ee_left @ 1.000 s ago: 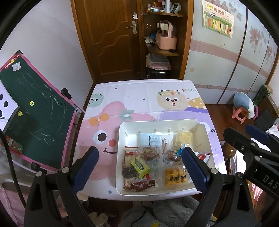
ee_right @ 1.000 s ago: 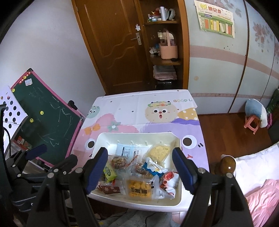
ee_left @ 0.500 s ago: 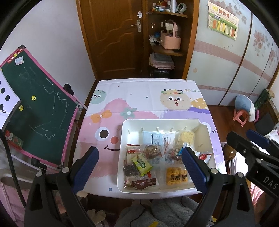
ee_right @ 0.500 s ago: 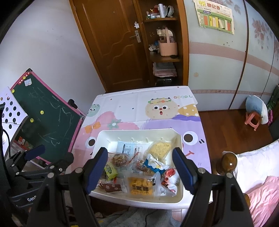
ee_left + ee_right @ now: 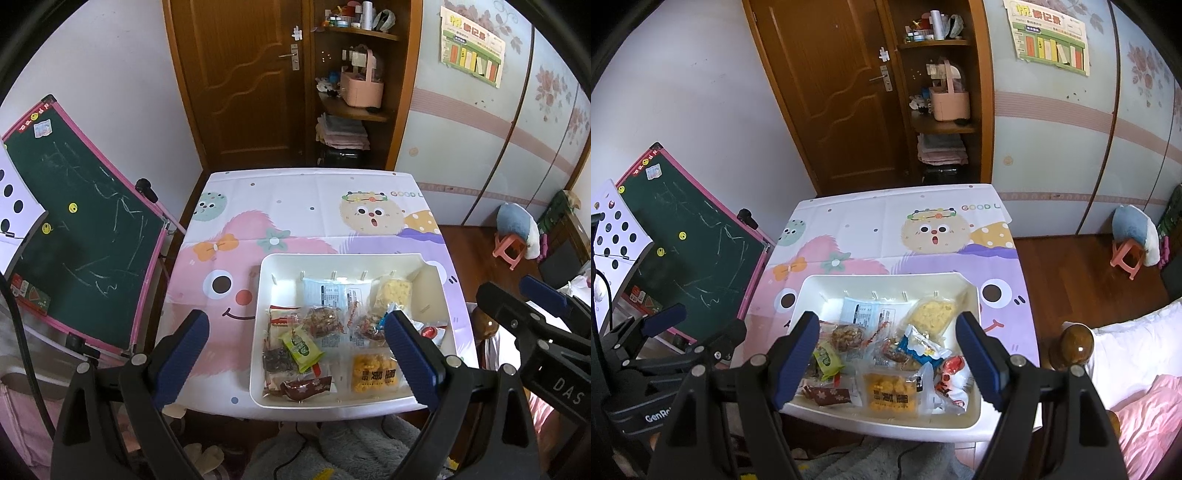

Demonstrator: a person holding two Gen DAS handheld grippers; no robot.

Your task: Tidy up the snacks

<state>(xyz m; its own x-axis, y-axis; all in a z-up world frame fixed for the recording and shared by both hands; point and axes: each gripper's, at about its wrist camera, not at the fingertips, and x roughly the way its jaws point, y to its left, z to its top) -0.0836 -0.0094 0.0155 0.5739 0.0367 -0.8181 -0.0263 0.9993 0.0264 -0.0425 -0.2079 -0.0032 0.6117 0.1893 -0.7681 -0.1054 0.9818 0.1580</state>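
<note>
White plastic tray [image 5: 428, 264] sits at the near edge of the cartoon-printed tablecloth [image 5: 295, 206], holding a loose jumble of wrapped snack packets [image 5: 886, 354] — green, yellow, brown, red. Both claws hang above it, tilted down, holding nothing. The left gripper [image 5: 295, 354] is spread wide over the tray's left half; the right gripper [image 5: 886, 354] is spread too, straddling the middle of the pile. The orange-yellow cracker packet [image 5: 891, 399] lies just below and between the right claw's fingers — likely the nearer reach.
</note>
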